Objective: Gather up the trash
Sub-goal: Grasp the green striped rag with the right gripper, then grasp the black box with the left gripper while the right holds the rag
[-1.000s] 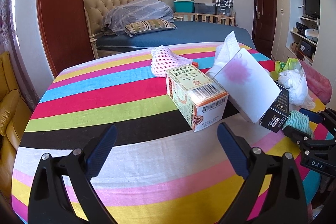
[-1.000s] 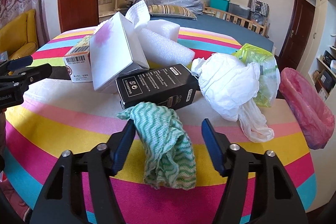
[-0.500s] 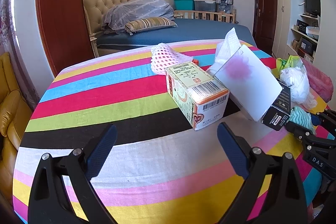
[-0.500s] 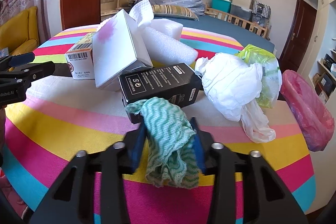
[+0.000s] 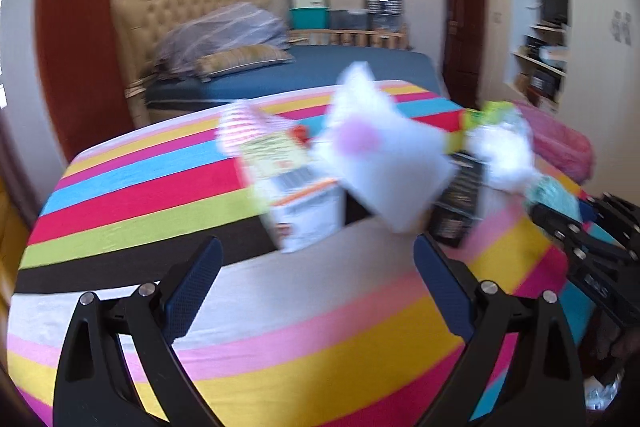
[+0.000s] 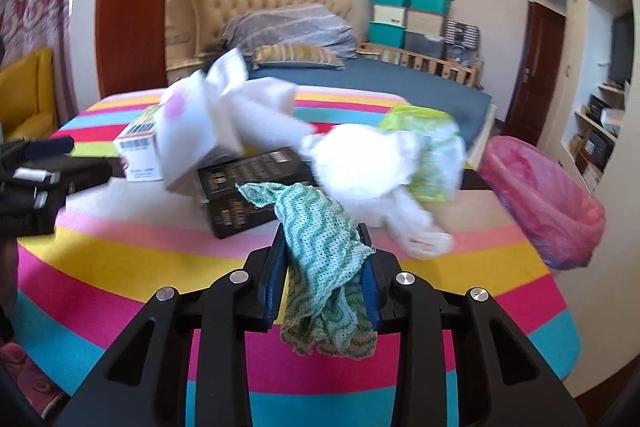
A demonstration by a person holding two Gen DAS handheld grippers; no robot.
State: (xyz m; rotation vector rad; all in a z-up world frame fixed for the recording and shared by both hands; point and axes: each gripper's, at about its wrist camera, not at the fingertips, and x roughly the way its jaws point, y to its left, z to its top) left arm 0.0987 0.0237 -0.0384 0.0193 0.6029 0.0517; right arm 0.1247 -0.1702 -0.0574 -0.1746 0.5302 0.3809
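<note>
Right wrist view: the right claw (image 6: 324, 267) pinches the green cloth (image 6: 322, 227) above the desk's (image 6: 120, 251) near edge; the left claw (image 5: 318, 283) hangs spread wide.

Motion blur smears the boxes on the counter (image 5: 120, 195): print on the barcoded carton (image 5: 296, 203) and on the black box (image 6: 248, 187) cannot be read. The green cloth (image 5: 554, 193) is largely hidden behind the right gripper (image 5: 580, 227) in the left wrist view. The pink bag (image 5: 560, 147) is blurred there.
</note>
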